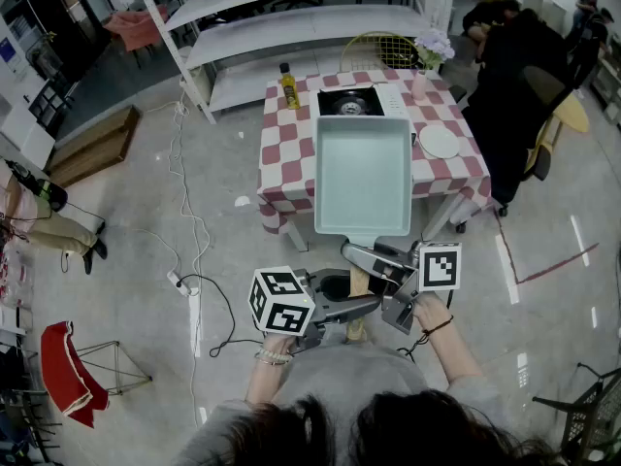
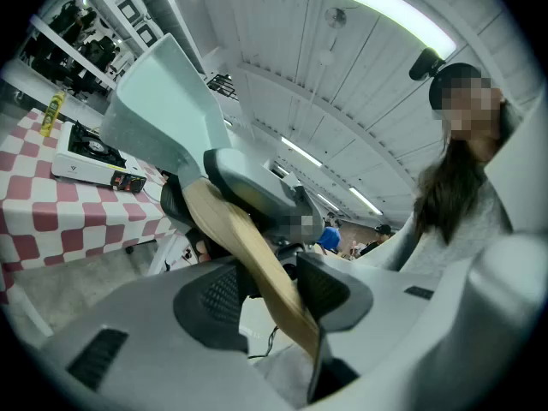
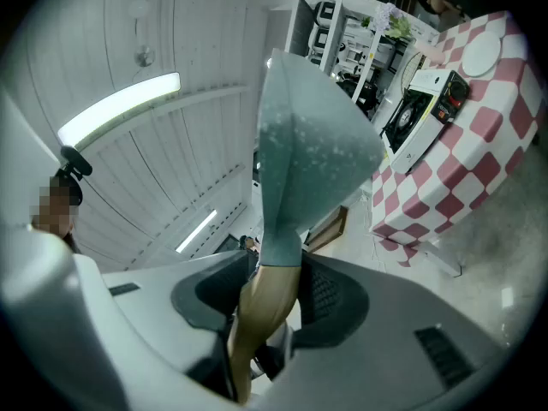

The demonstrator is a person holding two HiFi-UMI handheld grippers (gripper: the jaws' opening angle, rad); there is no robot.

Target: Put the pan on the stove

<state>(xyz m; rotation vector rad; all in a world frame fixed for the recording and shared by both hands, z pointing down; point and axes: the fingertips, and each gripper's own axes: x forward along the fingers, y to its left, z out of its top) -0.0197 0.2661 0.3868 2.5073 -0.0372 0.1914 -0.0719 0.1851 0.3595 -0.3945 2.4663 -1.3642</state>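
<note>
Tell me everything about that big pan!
The pan is rectangular, pale mint green, deep-walled and empty, with a speckled underside. A short neck joins it to a light wooden handle. It is held up in the air near the checked table, not yet on the stove. The left gripper and right gripper both clamp the handle between their fingers.

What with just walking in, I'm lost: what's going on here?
A person holds a pale green square pan in the air by its wooden handle, with the left gripper and the right gripper both clamped on it. The pan hangs before the checkered table, not yet on the stove.
</note>
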